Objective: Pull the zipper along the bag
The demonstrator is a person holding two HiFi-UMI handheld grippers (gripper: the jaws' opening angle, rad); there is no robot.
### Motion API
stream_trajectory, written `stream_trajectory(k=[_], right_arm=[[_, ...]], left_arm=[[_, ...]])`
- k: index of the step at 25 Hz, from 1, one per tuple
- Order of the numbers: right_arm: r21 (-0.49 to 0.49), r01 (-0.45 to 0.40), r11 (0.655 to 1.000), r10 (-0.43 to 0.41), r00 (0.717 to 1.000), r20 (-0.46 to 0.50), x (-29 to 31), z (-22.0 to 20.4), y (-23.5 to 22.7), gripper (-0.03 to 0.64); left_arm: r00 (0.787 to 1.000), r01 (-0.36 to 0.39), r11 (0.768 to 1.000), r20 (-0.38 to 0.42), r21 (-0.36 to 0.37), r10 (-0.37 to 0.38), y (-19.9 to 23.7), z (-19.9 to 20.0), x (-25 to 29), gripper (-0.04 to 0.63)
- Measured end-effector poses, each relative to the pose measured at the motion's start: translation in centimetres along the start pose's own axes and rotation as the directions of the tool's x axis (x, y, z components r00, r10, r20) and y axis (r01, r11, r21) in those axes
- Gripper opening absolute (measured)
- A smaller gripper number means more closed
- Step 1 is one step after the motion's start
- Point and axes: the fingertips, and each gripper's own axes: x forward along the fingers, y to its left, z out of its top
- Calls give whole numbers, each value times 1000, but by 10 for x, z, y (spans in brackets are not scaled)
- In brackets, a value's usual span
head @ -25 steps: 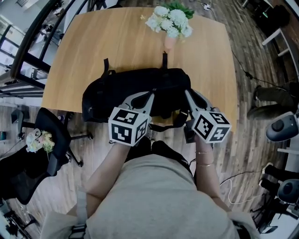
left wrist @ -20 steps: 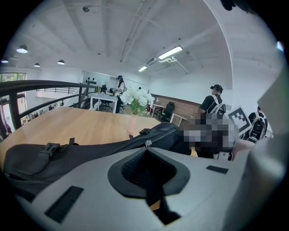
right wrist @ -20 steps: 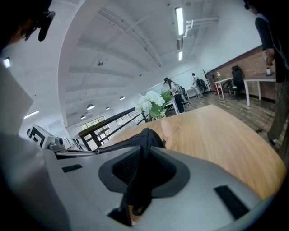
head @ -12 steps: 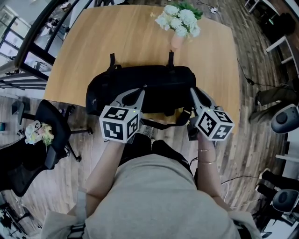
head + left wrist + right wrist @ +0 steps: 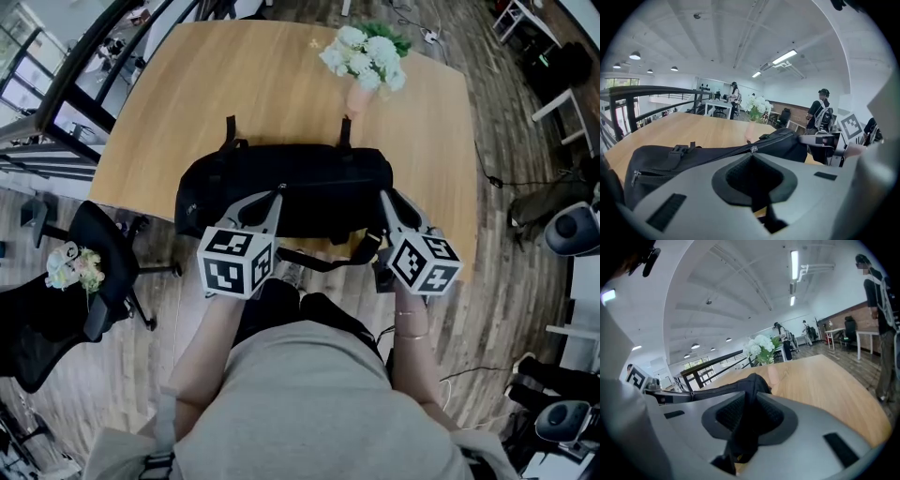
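A black duffel bag lies lengthwise near the front edge of the wooden table. My left gripper reaches the bag's top at about its middle. In the left gripper view that gripper is shut on the small metal zipper pull, and the zipper line runs off to the left. My right gripper is at the bag's right end. In the right gripper view it pinches a fold of black bag fabric; its jaws have just been opening slightly, with the fabric still between them.
A vase of white flowers stands behind the bag at the far right. The bag's strap hangs over the table's front edge. A black office chair sits left of me. People stand in the room beyond.
My left gripper has travelled to the left along the bag's top, from right of the middle to about the middle. The right gripper has stayed at the bag's right end.
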Motion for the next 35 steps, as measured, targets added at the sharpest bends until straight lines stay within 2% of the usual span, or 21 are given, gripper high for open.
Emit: stream_trajectory(k=[4,7,12,20,23,27,32,35], right_arm=[[-103,-5,995,3,1000,-26,-1,1,9,102],[-194,-24,981,13,998,-56,-1,2,18,180],[-313,2,950,-9,1000,-23,-5,12,21,170],[-488,-119,864,111,993,-46,10,22,72,172],[-569,-163,806,148,986,-73,17,22,93,170],[-675,-234,700,178,972,-152,28,13,122,158],[-739,-315,595,198,949,-245,41,0,144,158],[-788,-326,522,178,945,-274,47,-9,153,158]], left_arm=[[1000,-4,1000,30,-12,5,-2,5,-3,18],[999,-5,1000,45,-18,6,-3,7,-3,18],[999,-2,1000,49,-18,3,-5,7,-2,18],[999,10,1000,37,-7,-9,-7,5,-1,18],[999,14,1000,30,13,-14,-8,5,-2,18],[1000,12,999,27,30,-13,-8,5,-3,18],[999,14,1000,30,24,-15,-9,6,-3,17],[999,24,1000,26,20,-24,-9,5,-4,18]])
